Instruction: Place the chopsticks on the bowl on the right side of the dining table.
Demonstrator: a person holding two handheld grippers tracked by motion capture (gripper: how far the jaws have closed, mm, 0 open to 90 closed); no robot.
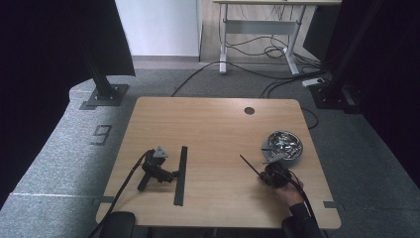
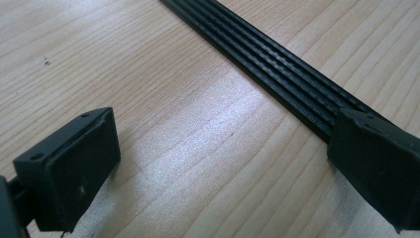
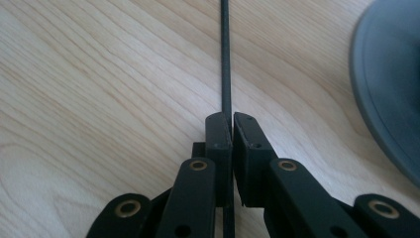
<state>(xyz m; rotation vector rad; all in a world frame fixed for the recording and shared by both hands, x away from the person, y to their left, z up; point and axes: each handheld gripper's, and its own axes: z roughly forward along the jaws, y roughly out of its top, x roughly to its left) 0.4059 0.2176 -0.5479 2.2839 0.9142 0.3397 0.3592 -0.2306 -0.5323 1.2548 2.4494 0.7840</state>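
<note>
While I hold the thin black rod [image 1: 249, 165] in my right gripper [image 1: 259, 174], the high view shows it slanting up and left over the wooden tabletop [image 1: 213, 124], just beside the shiny metal bowl [image 1: 283, 145] on its grey base. My left gripper [image 1: 173, 174] lies on the tabletop with no hand on it, next to the long black ribbed strip [image 1: 181, 174]. I judge the rod is meant for that strip, so I would carry it level and slowly, since so slender a piece could pivot in the grip

In the left gripper view, the fingers [image 2: 74, 168] stand wide apart with nothing between them; one covers the strip's [image 2: 277, 69] grooved, matte end

In the right gripper view, the fingers [image 3: 218, 144] are pressed tight on the rod [image 3: 226, 59], smooth and straight against pale grain, with the bowl's grey rim [image 3: 386, 89] near
</note>
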